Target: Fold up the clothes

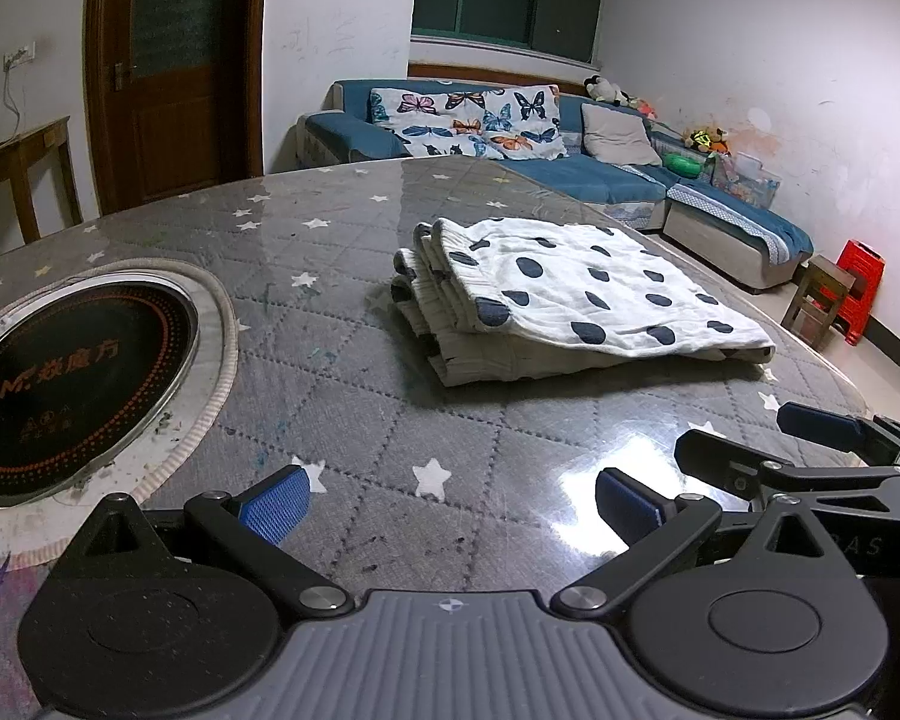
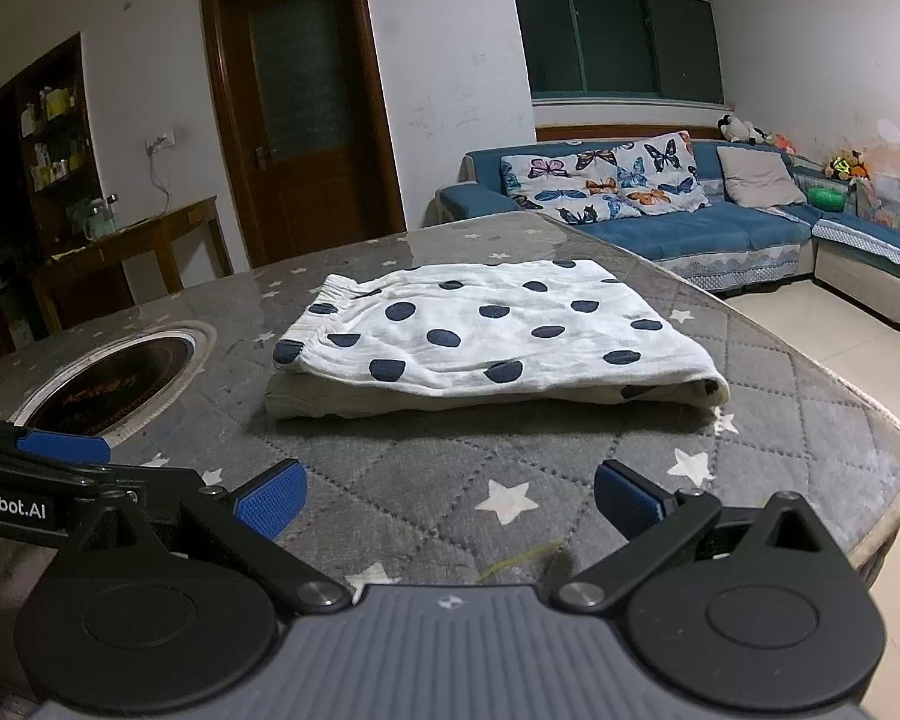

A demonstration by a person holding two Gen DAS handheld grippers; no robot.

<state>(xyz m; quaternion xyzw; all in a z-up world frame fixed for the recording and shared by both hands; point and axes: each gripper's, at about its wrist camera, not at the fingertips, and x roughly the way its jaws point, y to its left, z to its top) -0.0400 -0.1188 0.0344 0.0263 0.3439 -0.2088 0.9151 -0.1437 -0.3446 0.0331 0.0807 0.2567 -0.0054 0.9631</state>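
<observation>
A white garment with dark blue dots (image 1: pixel 570 306) (image 2: pixel 486 336) lies folded in a flat stack on the grey quilted, star-printed table (image 1: pixel 354 360) (image 2: pixel 426 480). My left gripper (image 1: pixel 450 507) stands open near the table's front, well short of the garment, nothing between its blue pads. My right gripper (image 2: pixel 447 501) is also open and empty, a short way in front of the folded garment. In the left wrist view the right gripper (image 1: pixel 744 438) shows at the right edge; in the right wrist view the left gripper's finger (image 2: pixel 63 444) shows at the left edge.
A round black induction cooktop (image 1: pixel 72 372) (image 2: pixel 111 387) is set into the table on the left. The table's curved edge (image 2: pixel 894 480) runs close on the right. Behind stand a blue sofa (image 1: pixel 570 168), a wooden door (image 2: pixel 306 102), a side table (image 2: pixel 132 240) and red stools (image 1: pixel 861 288).
</observation>
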